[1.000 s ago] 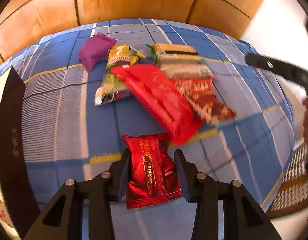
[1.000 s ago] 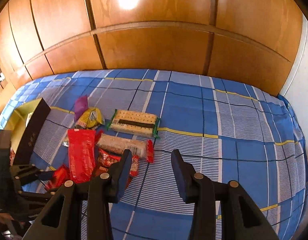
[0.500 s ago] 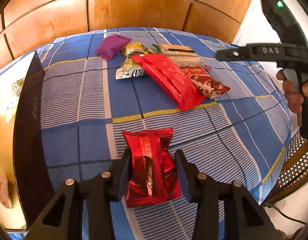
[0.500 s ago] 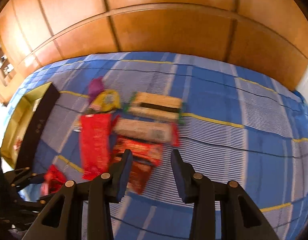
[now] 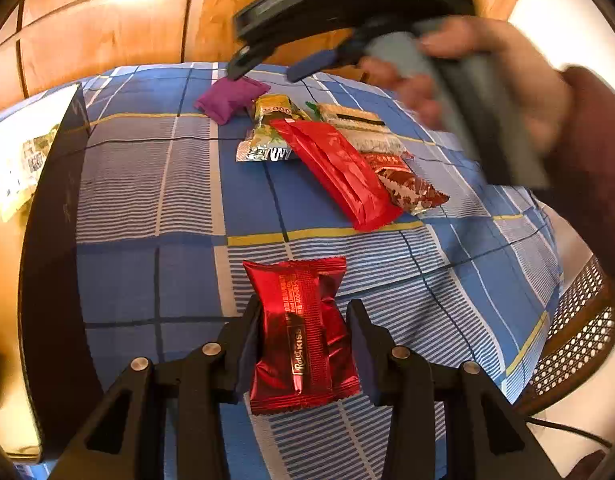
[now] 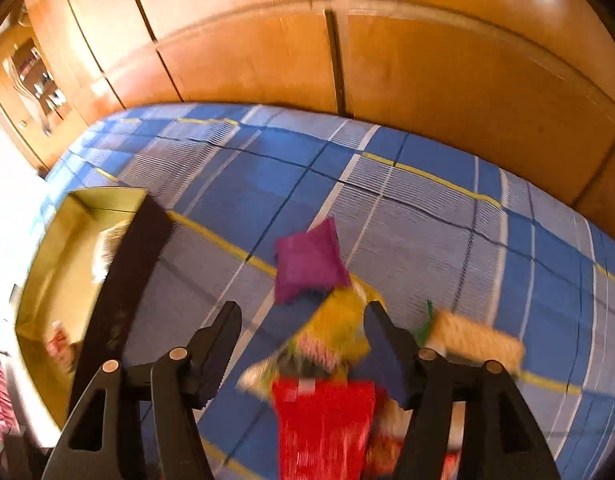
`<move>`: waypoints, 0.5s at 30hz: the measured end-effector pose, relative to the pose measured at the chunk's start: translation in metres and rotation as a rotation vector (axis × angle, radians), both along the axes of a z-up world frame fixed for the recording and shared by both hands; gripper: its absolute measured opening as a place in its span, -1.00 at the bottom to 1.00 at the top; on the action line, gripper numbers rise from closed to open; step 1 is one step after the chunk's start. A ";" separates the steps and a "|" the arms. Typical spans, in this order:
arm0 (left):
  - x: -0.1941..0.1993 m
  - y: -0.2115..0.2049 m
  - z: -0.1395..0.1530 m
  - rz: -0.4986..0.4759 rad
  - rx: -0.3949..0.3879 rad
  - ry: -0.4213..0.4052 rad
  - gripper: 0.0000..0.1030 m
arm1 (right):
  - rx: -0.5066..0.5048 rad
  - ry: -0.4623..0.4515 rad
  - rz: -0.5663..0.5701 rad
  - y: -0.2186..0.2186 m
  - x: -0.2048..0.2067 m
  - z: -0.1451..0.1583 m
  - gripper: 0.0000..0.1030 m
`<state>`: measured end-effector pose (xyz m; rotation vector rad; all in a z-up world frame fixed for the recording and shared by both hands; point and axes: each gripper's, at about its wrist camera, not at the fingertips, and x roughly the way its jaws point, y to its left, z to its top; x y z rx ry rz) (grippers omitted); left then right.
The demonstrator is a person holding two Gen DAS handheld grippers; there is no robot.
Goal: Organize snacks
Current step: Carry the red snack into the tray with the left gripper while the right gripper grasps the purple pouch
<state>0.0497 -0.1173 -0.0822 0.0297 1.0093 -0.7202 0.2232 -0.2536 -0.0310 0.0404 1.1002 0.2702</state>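
light: bright, warm | glare: wood panels [image 6: 447, 80] | blur: right view smeared | edges: fisheye bending, dark corners

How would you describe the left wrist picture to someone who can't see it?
The left gripper holds a shiny red snack packet over a blue checked cloth. Beyond lie more snacks, with the blurred right gripper above a purple pouch.

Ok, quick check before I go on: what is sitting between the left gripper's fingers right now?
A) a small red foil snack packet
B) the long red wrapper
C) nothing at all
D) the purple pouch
A: in the left wrist view the small red foil snack packet sits between the fingers of the left gripper, while the purple pouch and the long red wrapper lie farther off on the blue checked cloth.
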 end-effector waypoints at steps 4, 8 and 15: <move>0.000 0.002 0.000 0.004 -0.014 0.003 -0.19 | -0.063 0.035 0.019 0.014 0.031 -0.019 0.25; -0.002 0.003 0.000 0.003 -0.017 -0.003 -0.19 | -0.108 0.044 0.054 0.028 0.044 -0.032 -0.29; -0.006 0.002 -0.002 0.006 -0.013 -0.018 -0.19 | -0.116 -0.074 0.091 0.032 0.012 0.006 -0.39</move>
